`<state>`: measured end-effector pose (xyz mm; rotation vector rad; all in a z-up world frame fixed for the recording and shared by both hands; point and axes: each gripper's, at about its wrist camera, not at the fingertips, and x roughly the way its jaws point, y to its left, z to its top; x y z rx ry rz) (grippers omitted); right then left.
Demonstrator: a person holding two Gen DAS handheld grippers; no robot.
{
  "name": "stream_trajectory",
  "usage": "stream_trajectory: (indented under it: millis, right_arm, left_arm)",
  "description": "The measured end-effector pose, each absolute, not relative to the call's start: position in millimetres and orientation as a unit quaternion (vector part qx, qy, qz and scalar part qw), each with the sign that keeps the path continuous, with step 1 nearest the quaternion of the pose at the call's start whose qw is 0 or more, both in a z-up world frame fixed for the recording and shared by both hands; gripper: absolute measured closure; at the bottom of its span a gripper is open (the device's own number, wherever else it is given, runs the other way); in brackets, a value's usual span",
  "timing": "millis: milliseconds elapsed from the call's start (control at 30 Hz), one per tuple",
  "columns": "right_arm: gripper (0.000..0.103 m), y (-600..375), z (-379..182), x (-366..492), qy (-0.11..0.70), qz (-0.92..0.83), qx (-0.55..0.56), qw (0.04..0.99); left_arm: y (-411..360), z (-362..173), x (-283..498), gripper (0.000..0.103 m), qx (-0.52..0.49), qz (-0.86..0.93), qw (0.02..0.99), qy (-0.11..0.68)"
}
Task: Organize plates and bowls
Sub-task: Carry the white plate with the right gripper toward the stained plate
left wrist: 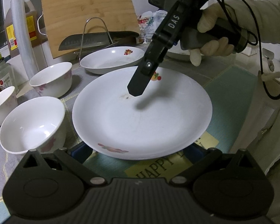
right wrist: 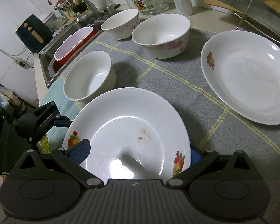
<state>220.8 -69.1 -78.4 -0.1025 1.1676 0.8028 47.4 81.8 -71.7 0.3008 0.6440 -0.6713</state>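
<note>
Plates first: the big plate [left wrist: 141, 115] sits near on my grey mat [right wrist: 177, 78], the second plate [right wrist: 248, 78] farther right. Three bowls [right wrist: 89, 76] stand left. My left gripper [left wrist: 138, 150] and right gripper [right wrist: 138, 158] straddle the near plate's rim, jaws spread — whether they grip it, I cannot tell.

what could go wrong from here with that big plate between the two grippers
1. The large white fruit-print plate sits between the left hand-held gripper fingers and is tilted; a thin rim hold could let it slip.
2. The right hand-held gripper hovers over the plate's centre and may knock it.
3. The nearest white floral bowl stands close beside the plate; swinging the plate left could hit it.
</note>
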Motion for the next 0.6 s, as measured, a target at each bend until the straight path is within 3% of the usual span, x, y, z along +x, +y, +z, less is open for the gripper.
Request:
stream_trajectory:
  millis: [600]
  right_arm:
    - [0.0,-112.9,-62.0,212.1,0.525,0.38,-0.052,0.76]
  left_arm:
    - [50.7,-62.5,44.3,0.001,0.143,-0.316,0.885,0.31]
